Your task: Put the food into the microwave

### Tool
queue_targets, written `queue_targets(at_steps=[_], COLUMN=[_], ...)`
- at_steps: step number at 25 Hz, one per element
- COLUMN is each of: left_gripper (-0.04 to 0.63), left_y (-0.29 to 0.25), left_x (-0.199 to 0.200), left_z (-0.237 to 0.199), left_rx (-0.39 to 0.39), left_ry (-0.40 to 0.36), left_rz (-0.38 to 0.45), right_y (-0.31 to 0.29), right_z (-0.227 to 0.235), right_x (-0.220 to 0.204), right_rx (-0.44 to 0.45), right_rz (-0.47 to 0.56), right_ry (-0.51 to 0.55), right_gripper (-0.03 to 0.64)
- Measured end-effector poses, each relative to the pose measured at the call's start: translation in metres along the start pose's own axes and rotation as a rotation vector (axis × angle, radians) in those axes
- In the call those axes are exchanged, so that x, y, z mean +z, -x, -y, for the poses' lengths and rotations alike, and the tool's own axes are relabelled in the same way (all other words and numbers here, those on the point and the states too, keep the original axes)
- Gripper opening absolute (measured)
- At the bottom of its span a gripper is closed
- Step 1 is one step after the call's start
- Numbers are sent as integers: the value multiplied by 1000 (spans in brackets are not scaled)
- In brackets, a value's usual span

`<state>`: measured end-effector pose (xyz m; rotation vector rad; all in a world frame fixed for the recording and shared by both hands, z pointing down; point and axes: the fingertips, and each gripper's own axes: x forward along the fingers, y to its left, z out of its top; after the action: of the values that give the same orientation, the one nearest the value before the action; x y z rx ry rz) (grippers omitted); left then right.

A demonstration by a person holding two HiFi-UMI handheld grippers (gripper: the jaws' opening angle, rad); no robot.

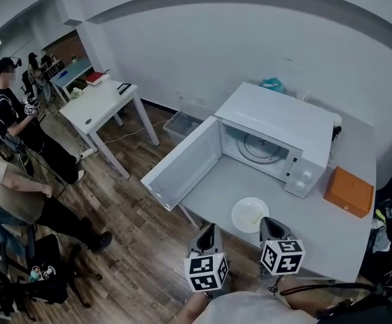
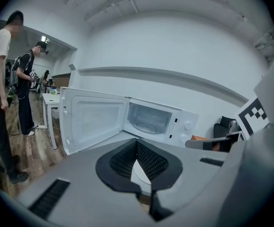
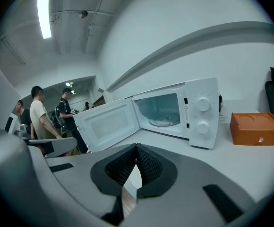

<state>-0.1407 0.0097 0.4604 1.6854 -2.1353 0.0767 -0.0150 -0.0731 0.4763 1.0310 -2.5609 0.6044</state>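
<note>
A white microwave (image 1: 277, 128) stands at the back of the white table (image 1: 331, 238) with its door (image 1: 184, 164) swung wide to the left and its glass turntable bare. A white plate (image 1: 250, 214) lies on the table in front of it; I cannot make out food on it. My left gripper (image 1: 206, 229) is shut and holds nothing, just left of the plate near the table's front edge. My right gripper (image 1: 269, 223) is shut too and holds nothing, at the plate's right rim. The left gripper view shows the left gripper (image 2: 137, 143) pointing at the microwave (image 2: 151, 119). The right gripper (image 3: 137, 148) points at the microwave (image 3: 175, 109) as well.
An orange box (image 1: 349, 191) sits right of the microwave, also the orange box (image 3: 256, 128). A second white desk (image 1: 98, 103) and a grey bin (image 1: 181, 123) stand on the wooden floor to the left. People (image 1: 20, 123) stand at the far left.
</note>
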Motion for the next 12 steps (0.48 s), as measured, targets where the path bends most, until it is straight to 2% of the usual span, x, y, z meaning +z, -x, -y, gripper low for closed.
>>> queue_targets(at_steps=[12], left_gripper=[2], left_y=[-56], left_x=[30], left_z=[-36], left_rx=[-52], left_ry=[-16], left_rz=[-27], right_y=[-58], right_z=[-7], right_x=[26], right_rx=[-49], right_rz=[0], right_ry=[-30], right_gripper=[17])
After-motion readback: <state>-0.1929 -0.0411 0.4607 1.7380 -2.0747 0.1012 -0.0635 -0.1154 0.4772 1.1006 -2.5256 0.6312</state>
